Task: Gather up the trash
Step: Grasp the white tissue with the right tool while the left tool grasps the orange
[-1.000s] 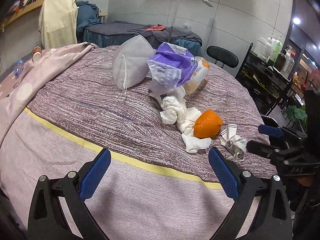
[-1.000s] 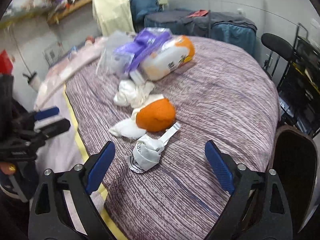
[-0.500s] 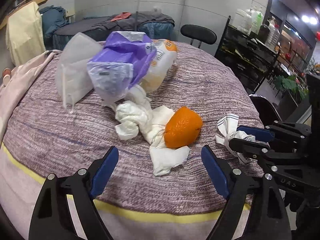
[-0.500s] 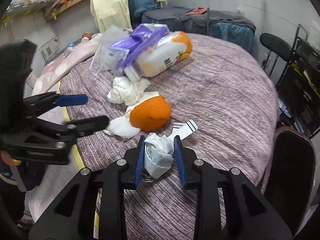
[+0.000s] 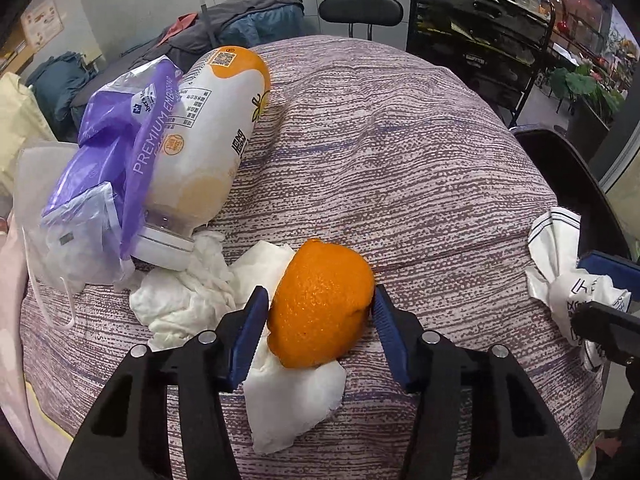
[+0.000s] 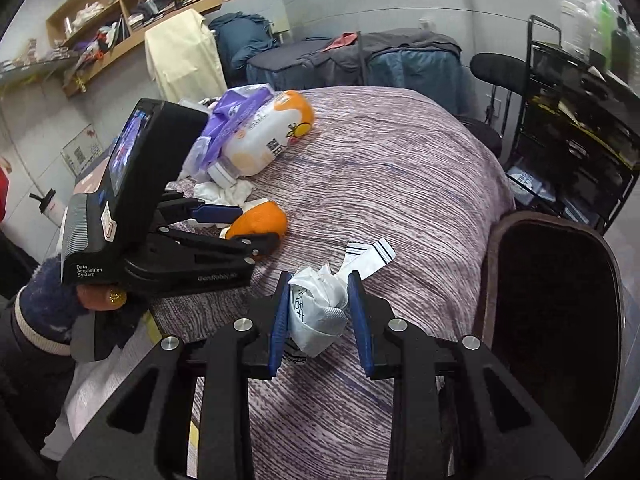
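My left gripper (image 5: 320, 320): jaws closed in on the round orange peel (image 5: 322, 304), a blue pad against each of its sides. The peel sits on the flat white tissue (image 5: 292, 404) that spreads under and ahead of my left jaws.

My right gripper (image 6: 318, 312): jaws clamped on the crumpled white printed wrapper (image 6: 318, 312), its striped paper tail sticking out past the jaw tips over the worktop.

Beyond my left jaws, to their left: a wad of crumpled white tissue (image 5: 184, 296), touching the cap of the white-and-orange plastic bottle (image 5: 208, 148) lying on its side. Just left of the bottle, overlapping it: a purple-and-clear plastic pack wrapper (image 5: 116, 152), with a white face mask (image 5: 36, 208) under it at the edge.

All lies on the worktop under a purple-striped cloth (image 5: 400, 152).

Right of my right jaws: a dark brown chair back (image 6: 552, 312).
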### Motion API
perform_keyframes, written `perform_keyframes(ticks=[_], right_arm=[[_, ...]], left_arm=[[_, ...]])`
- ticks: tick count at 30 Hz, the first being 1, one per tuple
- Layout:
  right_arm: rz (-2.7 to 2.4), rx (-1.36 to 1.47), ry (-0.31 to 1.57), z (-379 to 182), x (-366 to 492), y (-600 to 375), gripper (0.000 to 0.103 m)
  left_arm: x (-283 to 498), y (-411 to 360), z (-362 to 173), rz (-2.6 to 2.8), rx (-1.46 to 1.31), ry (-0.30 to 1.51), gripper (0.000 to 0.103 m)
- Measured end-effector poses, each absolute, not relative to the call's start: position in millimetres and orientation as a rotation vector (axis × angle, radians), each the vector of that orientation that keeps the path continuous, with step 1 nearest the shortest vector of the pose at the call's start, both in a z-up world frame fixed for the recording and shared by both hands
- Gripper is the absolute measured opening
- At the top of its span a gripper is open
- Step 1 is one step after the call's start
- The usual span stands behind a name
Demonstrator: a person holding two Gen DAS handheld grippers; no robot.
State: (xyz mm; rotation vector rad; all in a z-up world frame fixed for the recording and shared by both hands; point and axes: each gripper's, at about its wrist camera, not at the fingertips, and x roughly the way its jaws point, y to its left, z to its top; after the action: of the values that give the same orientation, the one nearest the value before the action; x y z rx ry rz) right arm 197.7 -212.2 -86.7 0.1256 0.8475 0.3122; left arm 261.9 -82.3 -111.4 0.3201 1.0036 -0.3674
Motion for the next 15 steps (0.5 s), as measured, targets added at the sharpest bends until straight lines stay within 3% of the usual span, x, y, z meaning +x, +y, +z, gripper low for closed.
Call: perform_keyframes(ticks=[15], right_arm=[[0.223,0.276,0.712,-80,169,-275,0.029]], left_arm=[[201,-49,-46,-0.408,0.007,0.812,0.045]])
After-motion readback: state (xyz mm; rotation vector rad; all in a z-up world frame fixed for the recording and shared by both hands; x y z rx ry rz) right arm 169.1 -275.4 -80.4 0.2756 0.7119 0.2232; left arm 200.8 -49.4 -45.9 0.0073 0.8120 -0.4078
